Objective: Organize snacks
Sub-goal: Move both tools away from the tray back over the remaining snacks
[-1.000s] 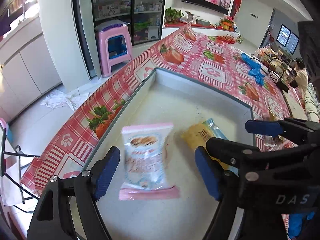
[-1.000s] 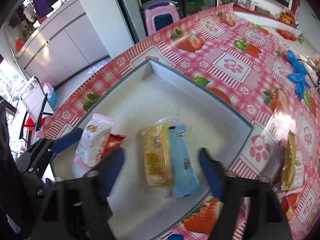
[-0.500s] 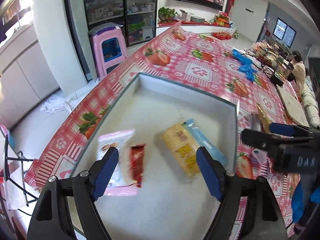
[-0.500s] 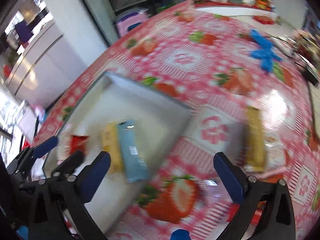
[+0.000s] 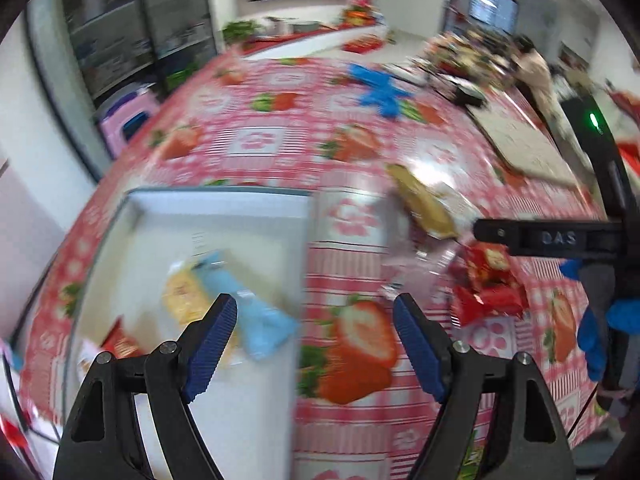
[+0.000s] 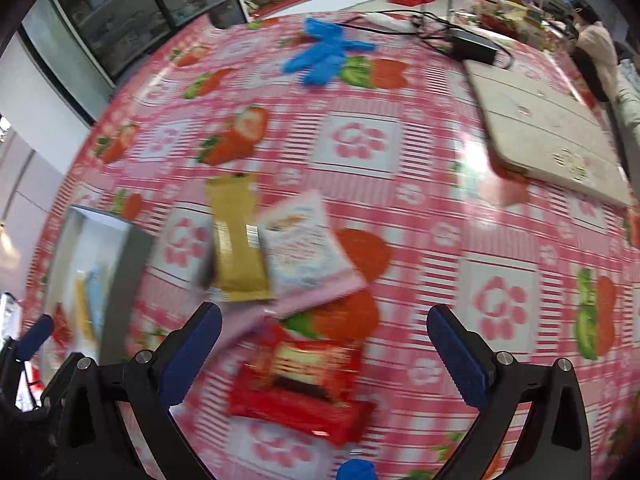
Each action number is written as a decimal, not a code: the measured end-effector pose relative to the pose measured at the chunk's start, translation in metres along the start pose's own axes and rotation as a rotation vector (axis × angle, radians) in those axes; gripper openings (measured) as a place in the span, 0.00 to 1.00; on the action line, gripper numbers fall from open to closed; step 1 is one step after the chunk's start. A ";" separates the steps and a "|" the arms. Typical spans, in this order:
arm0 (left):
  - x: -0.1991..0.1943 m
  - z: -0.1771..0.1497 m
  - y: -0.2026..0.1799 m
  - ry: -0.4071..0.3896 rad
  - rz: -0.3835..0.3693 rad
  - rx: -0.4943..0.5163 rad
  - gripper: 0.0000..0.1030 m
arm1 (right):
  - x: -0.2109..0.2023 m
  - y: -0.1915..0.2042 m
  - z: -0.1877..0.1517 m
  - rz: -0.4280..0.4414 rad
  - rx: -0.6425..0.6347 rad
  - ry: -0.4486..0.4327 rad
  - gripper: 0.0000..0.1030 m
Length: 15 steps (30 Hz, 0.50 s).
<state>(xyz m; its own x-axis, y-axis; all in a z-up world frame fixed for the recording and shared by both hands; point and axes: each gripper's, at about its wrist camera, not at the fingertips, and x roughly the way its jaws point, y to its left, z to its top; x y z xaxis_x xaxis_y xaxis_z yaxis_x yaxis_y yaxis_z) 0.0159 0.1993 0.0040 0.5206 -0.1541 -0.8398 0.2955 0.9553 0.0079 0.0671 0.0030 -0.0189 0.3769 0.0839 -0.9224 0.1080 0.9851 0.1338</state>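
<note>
A shallow white box (image 5: pixel 224 208) lies on the strawberry tablecloth and holds a yellow packet (image 5: pixel 182 294), a light blue packet (image 5: pixel 256 320) and a red packet (image 5: pixel 120 344). My left gripper (image 5: pixel 316 344) is open and empty over the box's right edge. My right gripper (image 6: pixel 324 356) is open and empty just above a red snack pack (image 6: pixel 304 392). A gold bar (image 6: pixel 236 248) and a white-and-pink packet (image 6: pixel 304 248) lie beyond it. The box shows at the left of the right wrist view (image 6: pixel 120 272).
Blue gloves (image 6: pixel 324 54) lie farther back. A closed white laptop (image 6: pixel 548 136) and a black power brick with cables (image 6: pixel 472 46) sit at the right. The table edge curves away on the left. The right gripper's body (image 5: pixel 560 238) shows in the left wrist view.
Both grippers have swung right, from over the box toward the loose snacks on the cloth. The right gripper now hangs over the red pack. Both stay open and empty.
</note>
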 end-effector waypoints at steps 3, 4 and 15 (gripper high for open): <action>0.017 0.002 -0.026 0.027 -0.010 0.066 0.81 | 0.002 -0.011 -0.006 0.000 -0.007 0.010 1.00; 0.023 0.003 -0.032 0.036 -0.009 0.078 0.81 | 0.003 -0.014 -0.009 -0.004 -0.022 0.012 1.00; 0.074 0.008 -0.061 0.102 -0.010 0.120 0.81 | 0.024 -0.011 -0.014 0.025 -0.063 0.039 1.00</action>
<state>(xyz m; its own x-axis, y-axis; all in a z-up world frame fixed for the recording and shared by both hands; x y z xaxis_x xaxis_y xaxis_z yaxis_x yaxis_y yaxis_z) 0.0426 0.1276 -0.0540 0.4348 -0.1310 -0.8909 0.3972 0.9158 0.0592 0.0620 -0.0041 -0.0482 0.3428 0.1136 -0.9325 0.0403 0.9900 0.1354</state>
